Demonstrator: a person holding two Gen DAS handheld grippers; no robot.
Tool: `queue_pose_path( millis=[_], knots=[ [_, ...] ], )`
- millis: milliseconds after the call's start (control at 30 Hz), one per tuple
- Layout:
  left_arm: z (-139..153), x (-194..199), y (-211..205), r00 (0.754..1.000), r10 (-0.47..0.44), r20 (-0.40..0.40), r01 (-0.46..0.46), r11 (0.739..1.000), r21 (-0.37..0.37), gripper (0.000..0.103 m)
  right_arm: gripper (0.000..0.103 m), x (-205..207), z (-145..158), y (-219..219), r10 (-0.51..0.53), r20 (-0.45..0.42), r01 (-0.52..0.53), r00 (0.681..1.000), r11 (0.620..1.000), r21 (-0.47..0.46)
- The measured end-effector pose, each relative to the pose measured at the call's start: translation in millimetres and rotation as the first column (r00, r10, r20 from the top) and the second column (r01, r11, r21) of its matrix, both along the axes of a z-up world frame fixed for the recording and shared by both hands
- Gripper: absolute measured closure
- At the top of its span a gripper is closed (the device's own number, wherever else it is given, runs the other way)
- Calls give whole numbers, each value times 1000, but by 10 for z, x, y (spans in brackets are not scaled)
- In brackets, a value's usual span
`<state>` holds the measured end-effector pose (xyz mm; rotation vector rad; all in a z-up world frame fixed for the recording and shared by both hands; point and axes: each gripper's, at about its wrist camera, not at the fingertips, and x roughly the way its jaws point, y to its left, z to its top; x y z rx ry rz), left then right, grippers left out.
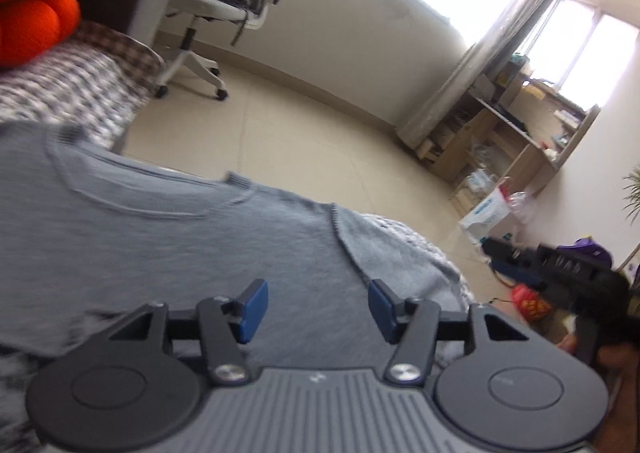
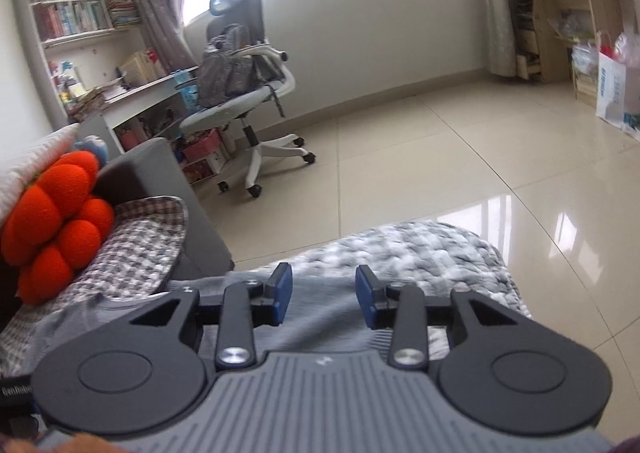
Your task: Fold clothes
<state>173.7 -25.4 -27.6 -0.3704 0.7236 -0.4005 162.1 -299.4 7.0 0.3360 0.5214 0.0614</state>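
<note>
Both hand-held grippers, left (image 1: 316, 311) and right (image 2: 323, 295), spread, empty, above grey sweater (image 1: 168, 229).

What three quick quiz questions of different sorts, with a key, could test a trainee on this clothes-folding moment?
1. True or false: the left gripper is clamped on the grey sweater.
2. What lies on the seat of the office chair? A) backpack B) pillow C) laptop
3. Fill in: the orange cushion rests on a ____ blanket.

Key: 1 false, its jaws stand apart with nothing pinched, like the right gripper; 2 A, the backpack; 3 checked, the checked blanket.
</note>
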Motion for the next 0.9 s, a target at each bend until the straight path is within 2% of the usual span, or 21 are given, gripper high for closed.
queue_pose_path(
  millis=[133, 200, 300, 367, 600, 733, 900],
  knots=[
    [177, -234, 269, 1000, 11, -19, -11, 1000, 29, 44, 60, -76, 213, 248, 23, 18, -23, 1000, 1000, -12],
    [275, -368, 397, 999, 29, -15, -28, 997, 71, 42, 58, -109, 305, 367, 34, 22, -34, 999, 999, -12],
    [398, -586, 605, 998, 68, -12, -66, 991, 119, 36, 56, -131, 422, 549, 48, 19, -48, 999, 999, 0],
    [447, -727, 773, 996, 89, -14, -86, 987, 134, 25, 52, -122, 481, 686, 52, 14, -52, 999, 998, 20],
    [522, -1109, 1253, 984, 176, 0, -171, 961, 217, 16, 49, -13, 542, 1294, 103, -21, -101, 994, 991, 92],
    [495, -1178, 1509, 978, 208, 7, -204, 953, 225, 14, 46, 48, 530, 1632, 140, -38, -135, 989, 984, 119],
    [346, -1109, 1796, 965, 259, -35, -249, 952, 176, 14, 45, 113, 406, 1939, 180, -70, -165, 981, 970, 179]
  ],
)
